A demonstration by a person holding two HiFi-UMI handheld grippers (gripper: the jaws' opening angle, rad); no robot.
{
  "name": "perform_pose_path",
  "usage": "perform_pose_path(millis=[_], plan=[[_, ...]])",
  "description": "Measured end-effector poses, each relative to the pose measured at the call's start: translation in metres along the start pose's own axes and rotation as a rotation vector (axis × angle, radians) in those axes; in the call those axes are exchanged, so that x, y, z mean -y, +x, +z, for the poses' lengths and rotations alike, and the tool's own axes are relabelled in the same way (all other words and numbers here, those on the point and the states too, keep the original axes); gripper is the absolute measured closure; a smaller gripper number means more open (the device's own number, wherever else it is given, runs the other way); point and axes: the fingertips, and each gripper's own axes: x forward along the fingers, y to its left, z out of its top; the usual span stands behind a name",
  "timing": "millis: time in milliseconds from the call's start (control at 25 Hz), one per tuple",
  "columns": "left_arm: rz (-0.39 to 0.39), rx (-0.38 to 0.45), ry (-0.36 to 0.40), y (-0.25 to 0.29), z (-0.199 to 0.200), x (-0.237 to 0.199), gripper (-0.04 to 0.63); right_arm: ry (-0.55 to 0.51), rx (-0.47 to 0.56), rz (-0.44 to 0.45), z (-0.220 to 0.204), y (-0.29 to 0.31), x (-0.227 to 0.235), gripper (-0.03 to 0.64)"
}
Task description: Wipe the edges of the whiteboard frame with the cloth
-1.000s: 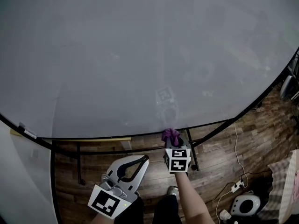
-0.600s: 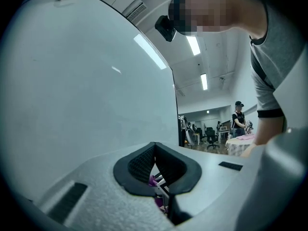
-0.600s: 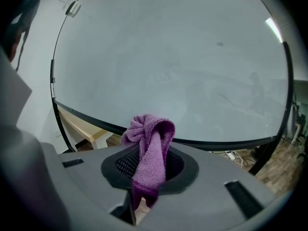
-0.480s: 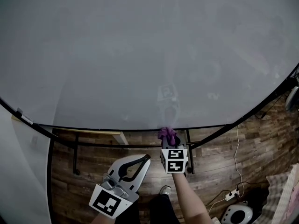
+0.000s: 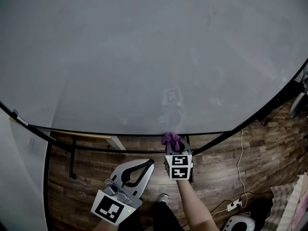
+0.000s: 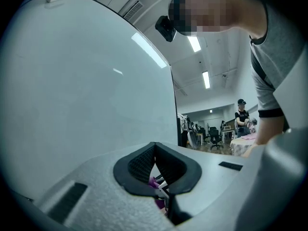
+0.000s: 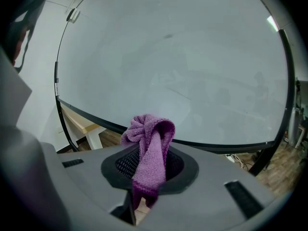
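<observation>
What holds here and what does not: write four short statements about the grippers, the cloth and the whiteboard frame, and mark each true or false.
1. The right gripper is shut on the purple cloth. True.
2. The left gripper holds a second cloth. False: its jaws are together and it holds nothing.
3. The cloth is up at the whiteboard's lower frame edge. True.
4. The floor is grey carpet. False: it is wood planking.

One whiteboard (image 5: pixel 144 57), one purple cloth (image 5: pixel 171 139), two tongs (left tongs (image 5: pixel 149 164), right tongs (image 5: pixel 174 148)).
</observation>
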Motion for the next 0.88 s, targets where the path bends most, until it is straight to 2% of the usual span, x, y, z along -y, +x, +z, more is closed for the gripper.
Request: perform_pose_path(millis=[880], plan=[[-0.037, 0.017, 0.008, 0.079, 0.003, 0.057, 0.578, 0.045, -0.002, -0.091, -0.024, -0.025, 0.125, 0.546]])
